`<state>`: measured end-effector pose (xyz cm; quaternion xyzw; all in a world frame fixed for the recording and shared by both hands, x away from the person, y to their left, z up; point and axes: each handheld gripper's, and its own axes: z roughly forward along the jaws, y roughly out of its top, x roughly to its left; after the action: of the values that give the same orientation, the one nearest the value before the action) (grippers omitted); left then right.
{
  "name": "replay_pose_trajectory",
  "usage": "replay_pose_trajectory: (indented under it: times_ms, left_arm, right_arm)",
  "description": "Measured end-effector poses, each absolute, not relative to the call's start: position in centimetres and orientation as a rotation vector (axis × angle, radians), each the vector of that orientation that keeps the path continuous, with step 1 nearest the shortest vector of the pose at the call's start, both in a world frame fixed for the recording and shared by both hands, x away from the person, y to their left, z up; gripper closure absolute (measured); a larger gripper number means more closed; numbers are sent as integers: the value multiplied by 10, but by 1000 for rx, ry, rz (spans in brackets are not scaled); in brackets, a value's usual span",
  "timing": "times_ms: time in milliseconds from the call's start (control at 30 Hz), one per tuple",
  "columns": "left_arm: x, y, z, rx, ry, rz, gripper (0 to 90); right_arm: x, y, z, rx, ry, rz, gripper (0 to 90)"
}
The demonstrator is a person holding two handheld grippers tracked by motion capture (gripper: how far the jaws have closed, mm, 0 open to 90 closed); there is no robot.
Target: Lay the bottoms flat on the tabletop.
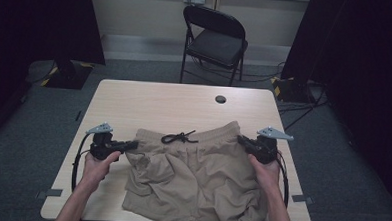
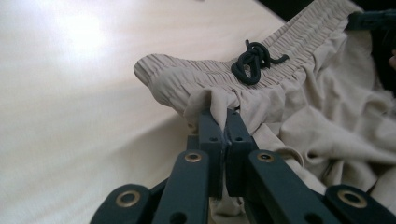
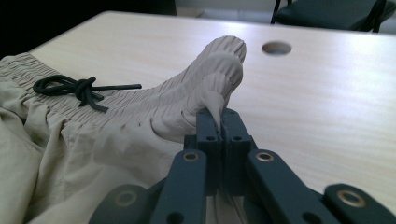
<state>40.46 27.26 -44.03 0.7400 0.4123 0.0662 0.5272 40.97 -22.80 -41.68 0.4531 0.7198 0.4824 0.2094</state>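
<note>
A pair of beige shorts (image 1: 201,176) lies on the light wooden table (image 1: 154,103), its elastic waistband toward the far side and a black drawstring (image 1: 179,137) knotted at its middle. My left gripper (image 1: 132,146) is shut on the left end of the waistband; in the left gripper view a fold of beige cloth (image 2: 219,100) is pinched between the jaws (image 2: 225,128). My right gripper (image 1: 242,140) is shut on the right end of the waistband, where the cloth (image 3: 219,74) bunches up above the closed jaws (image 3: 219,123). The drawstring (image 3: 74,87) lies to its left.
A round cable hole (image 1: 220,99) sits in the table beyond the shorts. A black folding chair (image 1: 214,41) stands behind the far edge. Dark curtains and stands flank the table. Bare tabletop lies beyond the waistband and to the left.
</note>
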Motion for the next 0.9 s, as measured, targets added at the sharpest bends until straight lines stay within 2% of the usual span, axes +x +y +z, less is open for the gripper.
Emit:
replay_pose_trajectory:
  times_ms: [333,500,900]
  left_arm:
    - [407,280,-392,1684,905,252,888]
    - [416,286,-362,1654,870,307,888]
    - [433,293,-315,1633,828,387,887]
  right_arm:
    - [405,-228,-377,1187,1914,1415,884]
    - [415,-222,-349,1143,1872,1448,884]
    - [450,-214,-305,1113,1810,1478,883]
